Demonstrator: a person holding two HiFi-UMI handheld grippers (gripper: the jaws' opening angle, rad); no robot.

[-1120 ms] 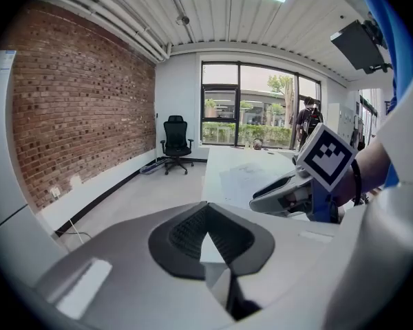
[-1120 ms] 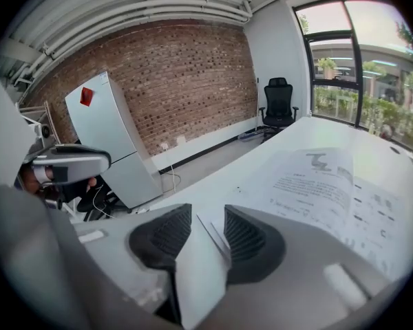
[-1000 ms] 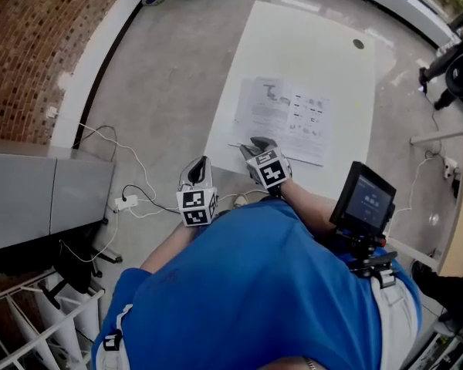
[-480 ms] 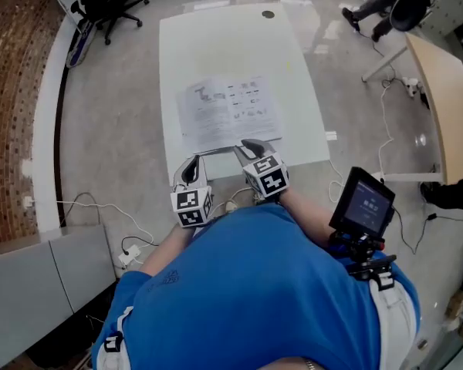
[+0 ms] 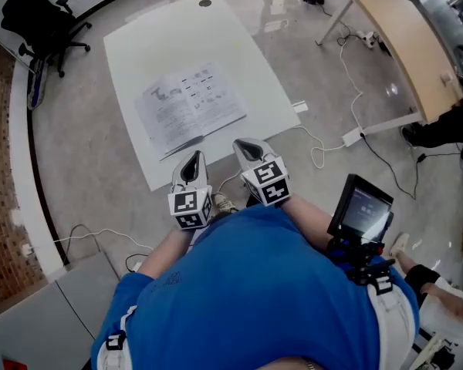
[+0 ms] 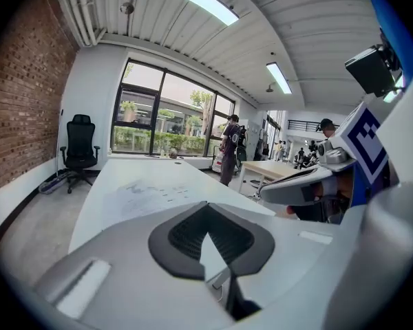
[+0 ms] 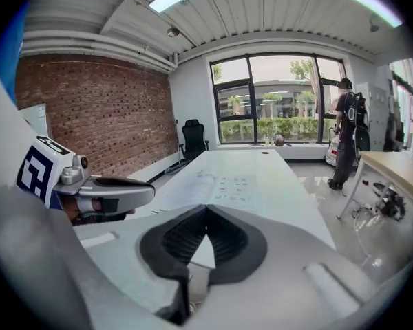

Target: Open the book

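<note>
The book [image 5: 189, 102] lies open and flat on the white table [image 5: 162, 37], its printed pages facing up. Both grippers hang in front of the table's near edge, over the floor, touching neither the book nor the table. My left gripper [image 5: 192, 159] is shut with nothing in it. My right gripper [image 5: 245, 143] has just been closing and is now shut, also with nothing between its jaws. In the left gripper view the jaw tips [image 6: 205, 206] meet, with the book [image 6: 144, 191] beyond. In the right gripper view the tips [image 7: 205, 208] meet, the book [image 7: 227, 184] ahead.
A black office chair [image 5: 42, 21] stands beyond the table's far left corner. A wooden desk [image 5: 401, 45] is at the upper right, with cables [image 5: 324, 149] on the floor between. A small screen [image 5: 360, 206] hangs at my right hip. A person [image 7: 344, 129] stands near the windows.
Both grippers have drawn back from the book's near edge to in front of the table. The right gripper's jaws went from open to shut. The book lies open throughout.
</note>
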